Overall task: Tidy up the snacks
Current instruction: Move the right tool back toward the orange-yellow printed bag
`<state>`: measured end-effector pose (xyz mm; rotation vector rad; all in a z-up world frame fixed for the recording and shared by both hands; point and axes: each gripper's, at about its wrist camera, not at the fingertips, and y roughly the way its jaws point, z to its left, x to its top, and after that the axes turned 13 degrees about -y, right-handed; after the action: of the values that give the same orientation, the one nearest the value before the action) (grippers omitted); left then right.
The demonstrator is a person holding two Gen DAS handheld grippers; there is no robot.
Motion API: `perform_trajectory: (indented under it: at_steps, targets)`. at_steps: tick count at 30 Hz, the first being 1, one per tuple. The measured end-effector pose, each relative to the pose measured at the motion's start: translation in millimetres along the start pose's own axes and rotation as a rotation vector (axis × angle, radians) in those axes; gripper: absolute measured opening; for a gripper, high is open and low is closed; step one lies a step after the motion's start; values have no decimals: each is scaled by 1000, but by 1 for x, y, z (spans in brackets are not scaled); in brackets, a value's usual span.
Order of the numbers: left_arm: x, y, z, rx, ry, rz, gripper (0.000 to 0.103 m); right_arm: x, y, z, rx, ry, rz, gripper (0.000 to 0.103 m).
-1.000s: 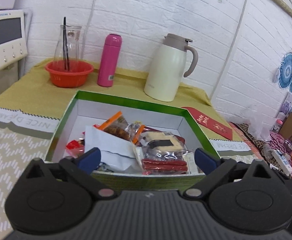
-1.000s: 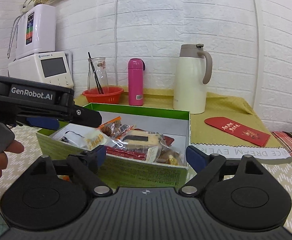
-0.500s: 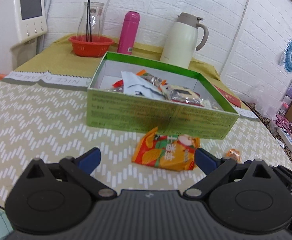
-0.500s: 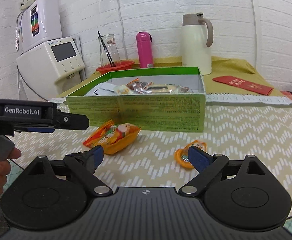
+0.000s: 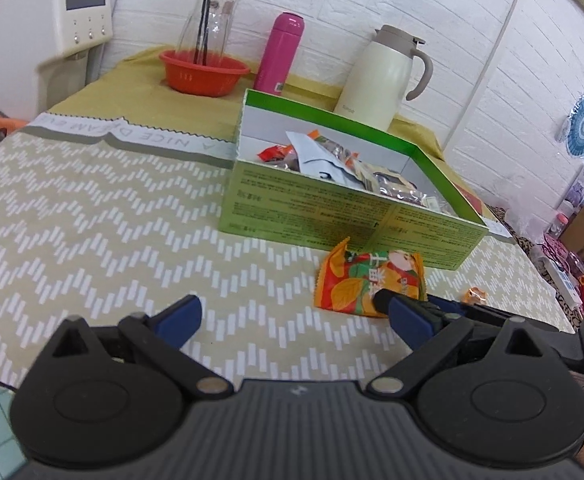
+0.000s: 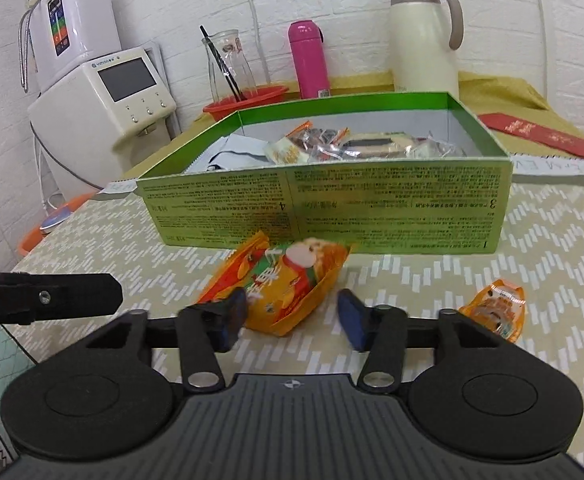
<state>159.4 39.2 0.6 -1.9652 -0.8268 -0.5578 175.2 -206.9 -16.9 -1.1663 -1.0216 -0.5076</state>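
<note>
The worktop [image 6: 552, 240], covered by a beige cloth with a white zigzag pattern, is seen beneath both claws. Beyond the claws stands the open green cardboard box [image 6: 332, 204], already holding several wrapped snacks.

Just ahead of the right claw [image 6: 292, 314], between it and the box's near wall, lies the orange crinkled snack packet [image 6: 292, 280]. Its long axis is judged to run roughly across the claw's opening, slanting from near left to far right. The right claw's fingers are spread, and the packet's near end is set between them; whether the left finger touches the wrapper cannot be told. No grip is judged to be made yet.

The left claw [image 5: 292, 320] is also spread, holding nothing, with the same packet [image 5: 368, 280] ahead and to its right. The right claw is judged the nearer.

To the right of the right claw, apart from the packet, a small orange wrapped sweet [image 6: 496, 312] lies on the cloth.
</note>
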Motion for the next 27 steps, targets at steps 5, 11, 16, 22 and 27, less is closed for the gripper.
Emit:
perform_trajectory:
  at_steps: [5, 11, 16, 22, 27]
  targets:
    - [-3, 9, -3, -62, 14, 52, 97, -8, -23, -5, 55, -9, 21, 40]
    - [-11, 32, -16, -145, 28, 163, 88, -29, -57, -14, 101, -49, 51, 44]
    - [-16, 45, -34, -204, 59, 221, 52, -37, -72, -16, 38, -59, 54, 62]
    - [-24, 47, -45, -223, 94, 242, 37, -33, -79, -14, 38, -62, 25, 76]
    - [-21, 52, -46, -228, 76, 248, 35, -27, -74, -9, 16, -77, 9, 87]
